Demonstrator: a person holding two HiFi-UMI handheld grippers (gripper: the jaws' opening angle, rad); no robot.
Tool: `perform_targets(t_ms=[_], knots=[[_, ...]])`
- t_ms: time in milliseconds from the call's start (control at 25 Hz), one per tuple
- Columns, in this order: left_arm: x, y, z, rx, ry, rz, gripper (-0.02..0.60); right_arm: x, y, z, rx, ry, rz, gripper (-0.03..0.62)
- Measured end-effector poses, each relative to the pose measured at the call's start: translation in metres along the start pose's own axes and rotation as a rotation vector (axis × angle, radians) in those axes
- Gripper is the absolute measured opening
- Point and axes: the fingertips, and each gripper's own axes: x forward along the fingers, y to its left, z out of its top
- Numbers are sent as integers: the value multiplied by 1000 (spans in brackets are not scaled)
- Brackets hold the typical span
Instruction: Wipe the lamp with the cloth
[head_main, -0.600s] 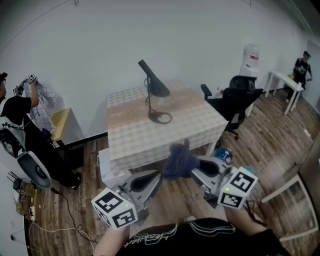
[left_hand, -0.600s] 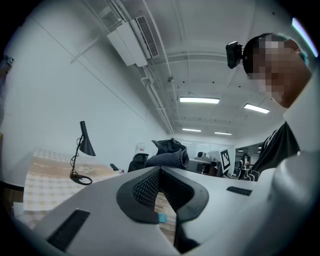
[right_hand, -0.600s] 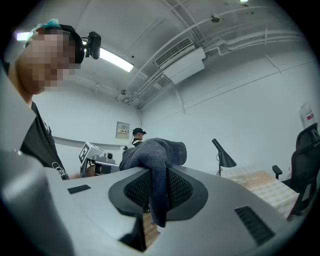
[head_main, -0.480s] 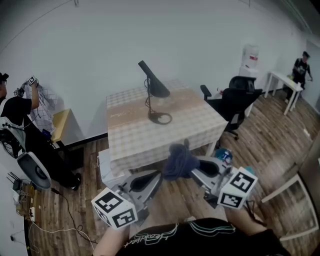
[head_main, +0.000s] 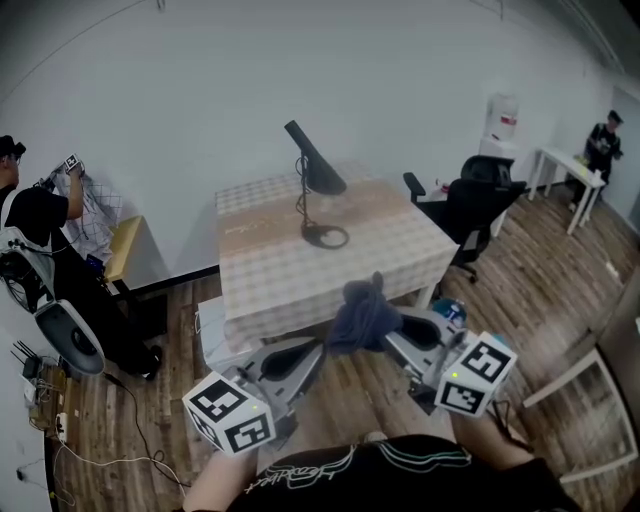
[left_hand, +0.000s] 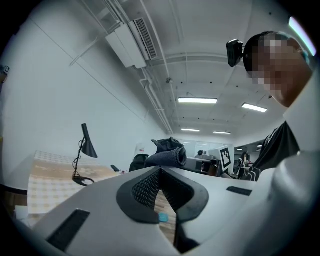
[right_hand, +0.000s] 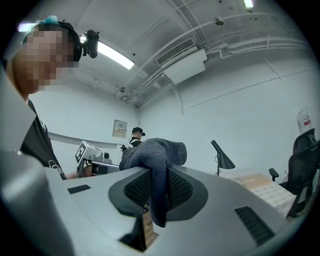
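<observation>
Clenching dark grey cloth (head_main: 362, 315), right gripper (head_main: 390, 335) faces black cone-shade desk lamp (head_main: 320, 168), well apart, far-left; left gripper (head_main: 316, 351) closed, empty.

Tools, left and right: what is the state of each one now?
Left tool: closed, holding nothing.
Right tool: closed on the cloth.

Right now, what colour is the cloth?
The cloth is dark blue-grey, clearest in the right gripper view.
</observation>
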Motion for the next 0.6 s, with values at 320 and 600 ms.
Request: perform_targets(t_ms=[320,600], knots=[[1,24,1,1,-5,12,-2,20,-10,-2,-46,14,-4,57],[29,79,7,-22,9,57,-2,64,-62,-3,-29,23,21,57]])
